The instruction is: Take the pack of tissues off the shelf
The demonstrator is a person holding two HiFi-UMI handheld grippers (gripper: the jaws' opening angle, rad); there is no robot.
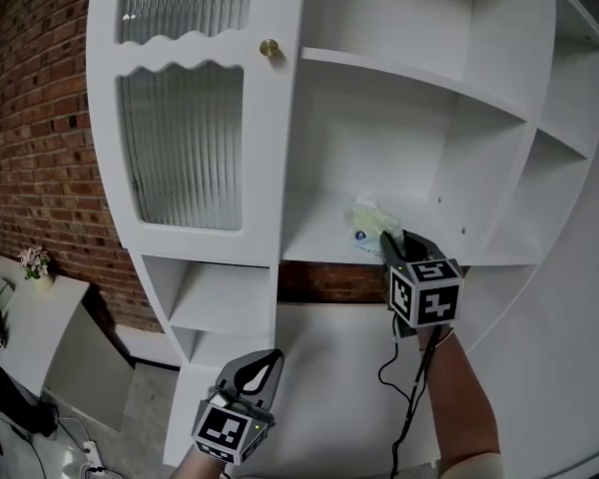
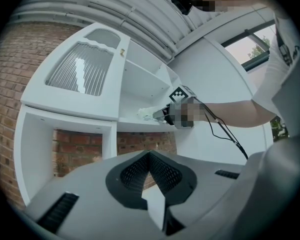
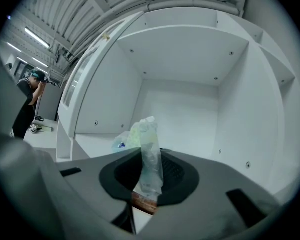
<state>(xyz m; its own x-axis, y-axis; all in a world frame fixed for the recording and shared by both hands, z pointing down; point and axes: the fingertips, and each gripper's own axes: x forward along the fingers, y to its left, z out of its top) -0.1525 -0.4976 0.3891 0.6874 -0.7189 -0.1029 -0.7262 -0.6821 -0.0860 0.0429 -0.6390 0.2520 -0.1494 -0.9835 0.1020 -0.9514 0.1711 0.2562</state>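
The pack of tissues point(image 1: 367, 222) is a pale green, crinkly plastic packet lying on the middle shelf point(image 1: 314, 236) of a white cabinet. My right gripper point(image 1: 392, 243) reaches in from the front and is shut on the packet's near end. In the right gripper view the pack point(image 3: 149, 149) stands squeezed thin between the jaws of the right gripper point(image 3: 150, 176). My left gripper point(image 1: 268, 360) hangs low in front of the cabinet's lower part, shut and holding nothing. The left gripper view shows its tips point(image 2: 151, 155) meeting, with the pack point(image 2: 148, 114) far beyond.
A ribbed glass door point(image 1: 185, 138) with a brass knob point(image 1: 269, 48) closes the cabinet's left half. Shelf walls stand close on the right point(image 1: 499, 168). A brick wall point(image 1: 30, 118) and a low white table with a flower pot point(image 1: 35, 262) lie left. A person point(image 3: 30, 96) stands far off.
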